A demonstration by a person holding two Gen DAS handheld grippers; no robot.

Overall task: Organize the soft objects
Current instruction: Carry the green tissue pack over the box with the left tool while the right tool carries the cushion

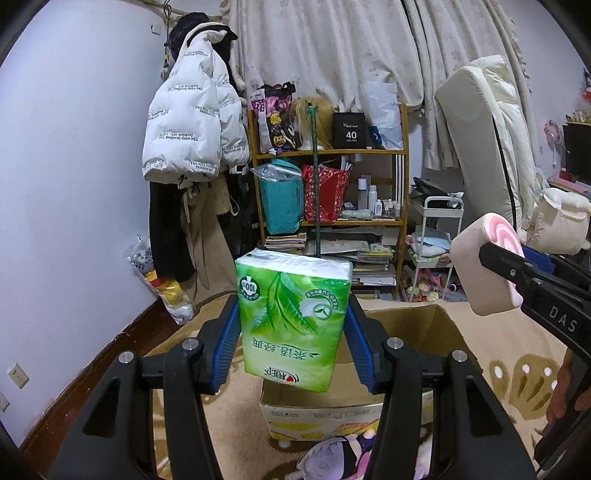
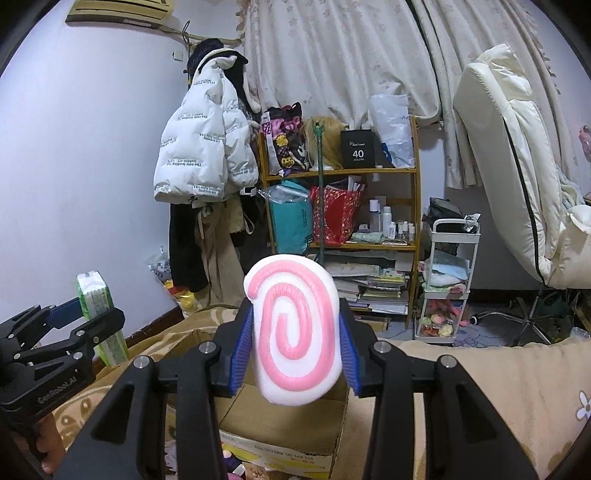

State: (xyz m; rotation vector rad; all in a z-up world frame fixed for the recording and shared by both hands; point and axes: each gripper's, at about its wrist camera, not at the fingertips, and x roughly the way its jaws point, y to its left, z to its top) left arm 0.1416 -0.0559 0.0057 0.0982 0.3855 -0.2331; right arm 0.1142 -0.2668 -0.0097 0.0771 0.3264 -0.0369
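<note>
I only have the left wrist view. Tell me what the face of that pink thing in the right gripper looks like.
Observer: The squishy toy has a pink spiral on a white face, clamped between the right gripper pads.
Operator: Report what stands under it.
Observer: The open cardboard box shows directly below the toy.
Operator: Describe my tissue pack from the side.
Observer: The tissue pack shows a white side with green edges, upright in the left gripper.
Operator: Say what is mounted high on the wall, top left.
Observer: An air conditioner hangs there.
</note>
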